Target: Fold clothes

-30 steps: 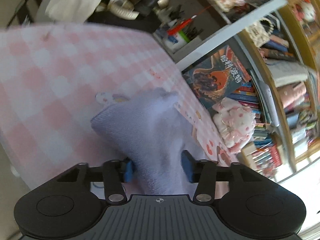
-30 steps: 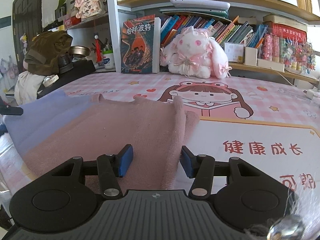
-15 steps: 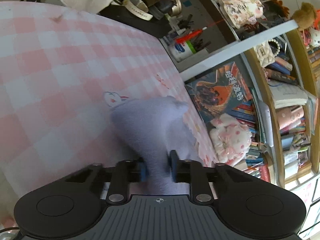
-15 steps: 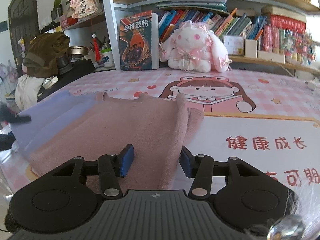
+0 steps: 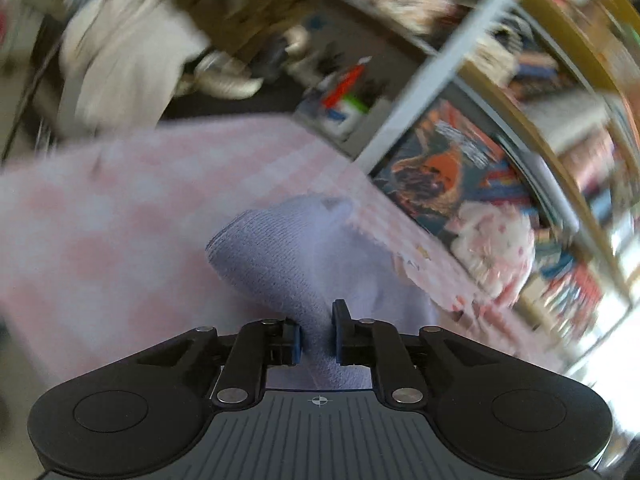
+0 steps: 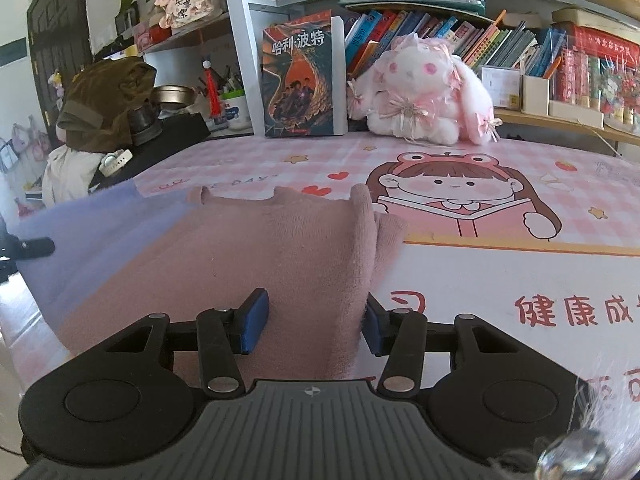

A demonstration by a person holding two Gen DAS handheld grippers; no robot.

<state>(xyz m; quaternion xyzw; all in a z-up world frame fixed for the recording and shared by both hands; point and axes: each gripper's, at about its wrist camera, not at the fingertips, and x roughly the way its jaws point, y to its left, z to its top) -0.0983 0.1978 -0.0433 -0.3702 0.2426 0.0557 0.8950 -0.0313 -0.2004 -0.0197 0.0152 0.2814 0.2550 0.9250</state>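
Left wrist view, lavender cloth (image 5: 304, 264) pinched in left gripper (image 5: 316, 336)

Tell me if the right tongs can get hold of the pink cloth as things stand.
Probably yes. The right tongs stand open with a raised fold of the pink cloth already between the pads; nothing blocks closing. The left tongs are busy pinching the lilac cloth.

- A white-framed wooden bookshelf (image 6: 520, 116) stands at the back, crowded with slanting colourful books (image 6: 432, 36).
- A pink checked table mat (image 6: 500, 264) printed with a cartoon girl covers the table.
- A dark panelled door (image 6: 56, 44) stands at far left.
- Bright daylight falls from the right.
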